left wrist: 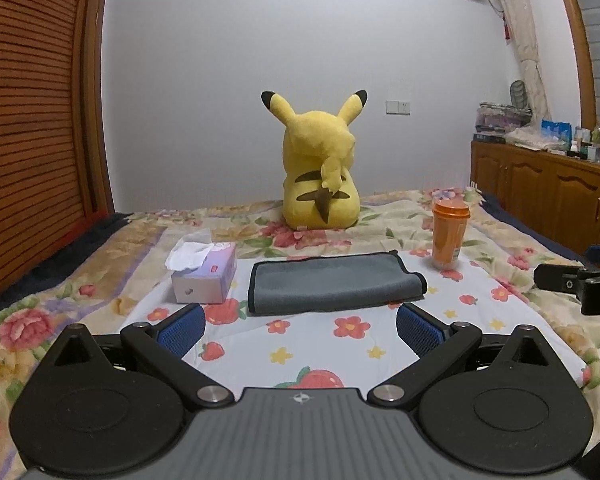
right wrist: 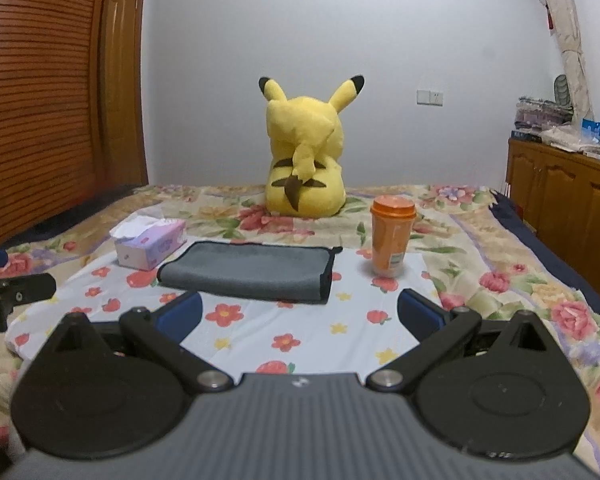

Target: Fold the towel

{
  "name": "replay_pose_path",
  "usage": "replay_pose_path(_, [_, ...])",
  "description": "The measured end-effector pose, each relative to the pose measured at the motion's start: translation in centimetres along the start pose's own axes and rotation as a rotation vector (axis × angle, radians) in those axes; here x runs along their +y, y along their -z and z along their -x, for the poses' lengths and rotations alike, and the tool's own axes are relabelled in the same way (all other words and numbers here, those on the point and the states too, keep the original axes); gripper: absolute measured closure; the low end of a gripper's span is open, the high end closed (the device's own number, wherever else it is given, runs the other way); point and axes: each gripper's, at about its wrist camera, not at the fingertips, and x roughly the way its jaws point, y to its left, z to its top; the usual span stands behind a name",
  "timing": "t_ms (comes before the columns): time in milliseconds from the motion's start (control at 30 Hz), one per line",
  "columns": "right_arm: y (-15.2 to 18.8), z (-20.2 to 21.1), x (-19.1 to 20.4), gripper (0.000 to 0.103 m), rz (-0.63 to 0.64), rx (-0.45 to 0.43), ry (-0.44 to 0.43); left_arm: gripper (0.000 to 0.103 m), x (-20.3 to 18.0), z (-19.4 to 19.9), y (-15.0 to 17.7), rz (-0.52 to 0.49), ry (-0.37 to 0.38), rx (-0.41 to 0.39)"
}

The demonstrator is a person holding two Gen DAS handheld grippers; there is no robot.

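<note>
The left gripper and the right gripper both stand wide open, holding nothing, above the flowered sheet. Just ahead of their blue fingers lies the grey towel, already folded, its black edge showing. The tissue box sits left of it; its small red label is too blurred to read. The orange cup stands to the right, and the yellow plush sits beyond, its face hidden.
</note>
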Motion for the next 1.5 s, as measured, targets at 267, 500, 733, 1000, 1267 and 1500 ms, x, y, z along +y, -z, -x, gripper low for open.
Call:
replay_pose_path(267, [-0.18,0.65,-0.15,0.000,0.003,-0.055,0.014,0.000,-0.02,0.67,-0.06,-0.004,-0.002,-0.042])
replay_pose_path(500, [-0.17,0.73,-0.32,0.000,-0.005,-0.073,0.023,0.000,0.09,0.77,-0.07,0.002,-0.006,-0.054])
replay_pose_path(733, [-0.11,0.73,-0.32,0.000,-0.012,-0.072,0.028,0.000,0.16,0.71,-0.04,0.003,-0.006,-0.054])
replay_pose_path(1000, [-0.12,0.74,-0.31,0.000,-0.012,-0.073,0.028,0.000,0.16,0.71,-0.04,0.003,-0.006,-0.055])
replay_pose_path(1267, [-0.13,0.74,-0.31,0.000,-0.012,-0.073,0.028,0.000,0.16,0.69,-0.04,0.003,-0.007,-0.055])
replay_pose_path(1500, [-0.14,0.73,-0.30,0.000,-0.012,-0.073,0.028,0.000,0.17,0.67,-0.03,0.002,-0.007,-0.054])
